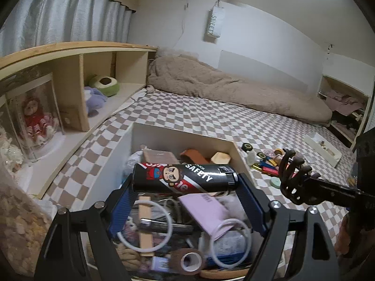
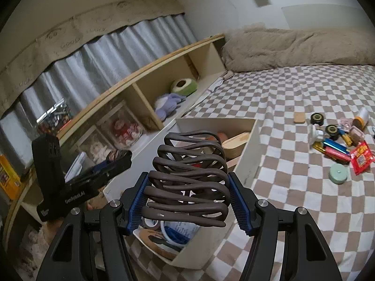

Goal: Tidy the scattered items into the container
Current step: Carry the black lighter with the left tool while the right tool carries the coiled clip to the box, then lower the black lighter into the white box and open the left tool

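- Our left gripper (image 1: 185,182) has its jaws clamped end to end on a black cylinder (image 1: 185,177) printed with a cartoon monkey and the word "SAFETY", held level above the open box (image 1: 180,133).
- Our right gripper (image 2: 188,195) has its jaws pressed against both sides of a brown claw hair clip (image 2: 187,175); from the left wrist view, that clip (image 1: 295,180) sits to the right of the box, over the bed.
- The box is a cream, open-topped container resting on the checkered bedsheet (image 1: 199,114), and it is already crowded: white rings (image 1: 146,226), a pink flat pack (image 1: 206,213), a roll of brown tape (image 1: 188,261), a wooden strip (image 1: 145,224) and a tan block (image 1: 220,157) lie inside.
- Items not yet in the box lie scattered on the sheet well to the right of it: two black-and-yellow tape rolls (image 2: 324,124), a mint round disc (image 2: 338,174), a red packet (image 2: 362,158), coloured pens or tubes (image 2: 334,148) and a small tan pad (image 2: 299,117).
- A wooden shelf (image 1: 77,46) runs along the bed's left side, holding a doll in red (image 1: 35,119) behind clear plastic and plush toys (image 1: 98,91).
- A beige fleece blanket (image 1: 225,86) lies bunched along the wall.
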